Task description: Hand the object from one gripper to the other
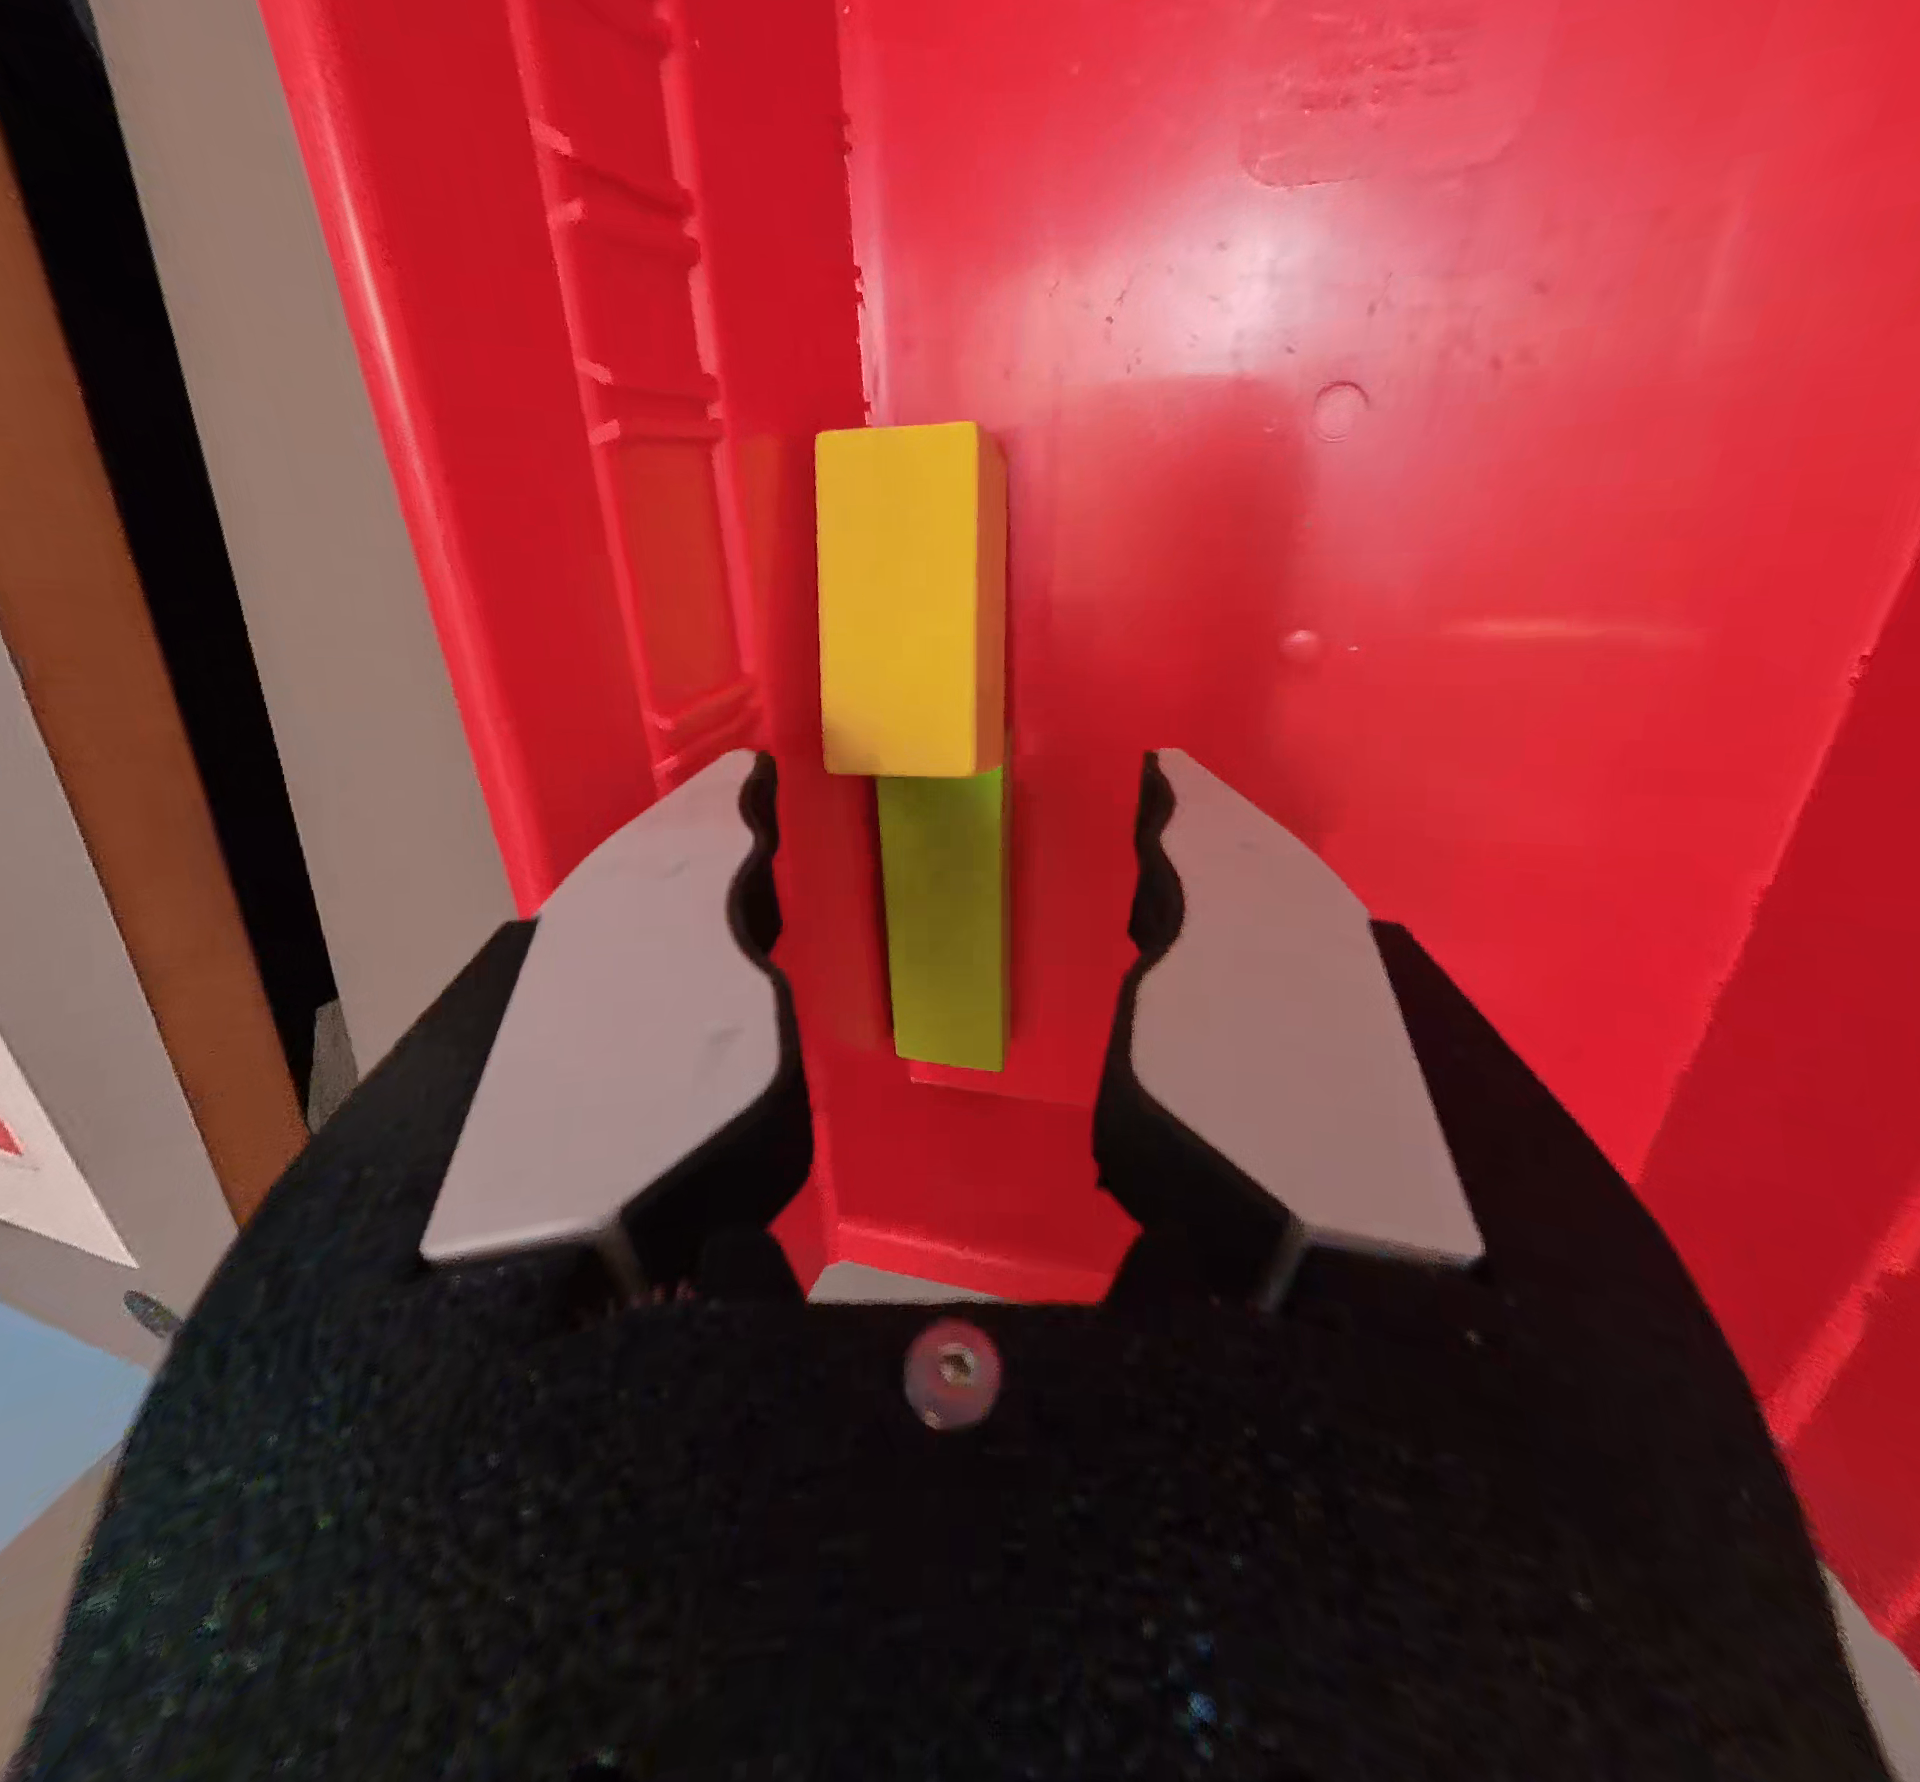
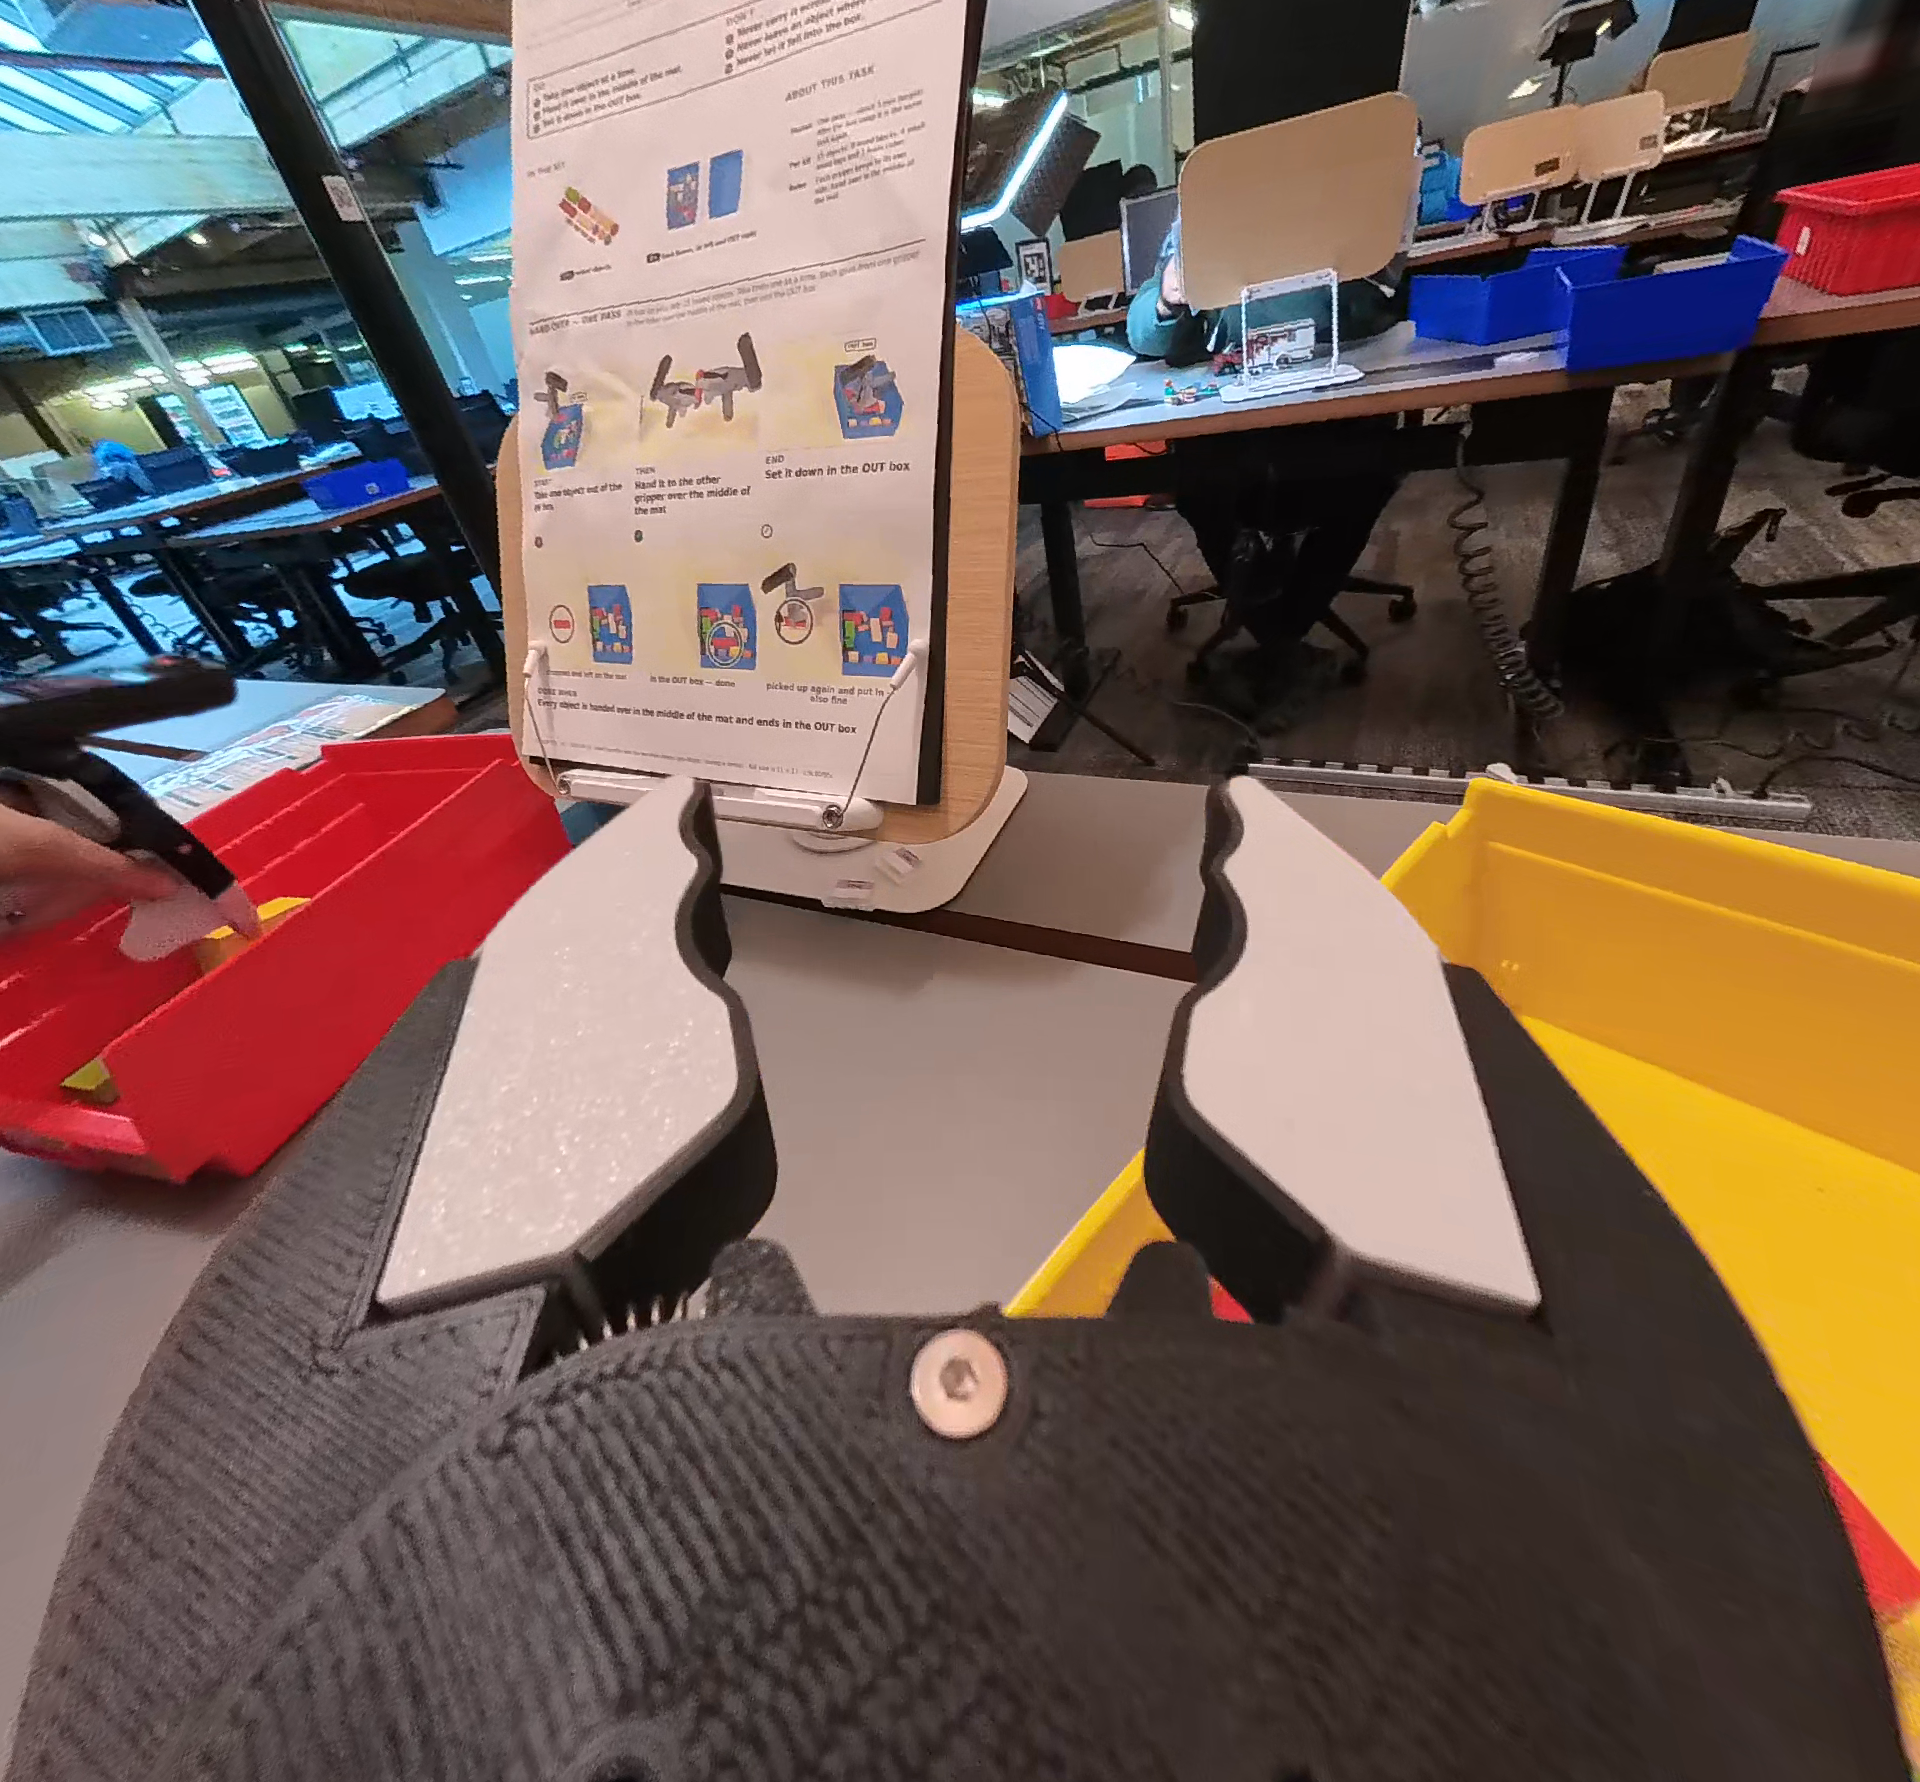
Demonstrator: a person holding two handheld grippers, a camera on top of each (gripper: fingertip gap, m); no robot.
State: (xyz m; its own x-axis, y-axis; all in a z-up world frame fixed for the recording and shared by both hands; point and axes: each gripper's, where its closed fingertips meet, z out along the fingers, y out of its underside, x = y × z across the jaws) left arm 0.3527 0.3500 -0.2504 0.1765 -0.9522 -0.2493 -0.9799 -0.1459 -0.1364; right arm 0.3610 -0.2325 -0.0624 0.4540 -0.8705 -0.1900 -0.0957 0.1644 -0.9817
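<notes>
Glossy red plastic bin (image 1: 1351, 382), ribbed along one wall, holds two smooth rectangular blocks end to end – a yellow block (image 1: 904, 600) at 12 o'clock, a green block (image 1: 945, 911) just below it. The left gripper (image 1: 956, 859) reaches into the bin, jaws spread, the green block between its wavy black pads (image 1: 758, 859) with clear gaps either side. The right gripper (image 2: 961, 901) hangs over the grey surface (image 2: 935, 1088), jaws wide apart and bare – a yellow bin (image 2: 1662, 953) at 3 o'clock, a paper sheet on a wooden stand (image 2: 977, 589) at 12.

Both grippers' fingers (image 1: 665, 984) apart, unladen.
</notes>
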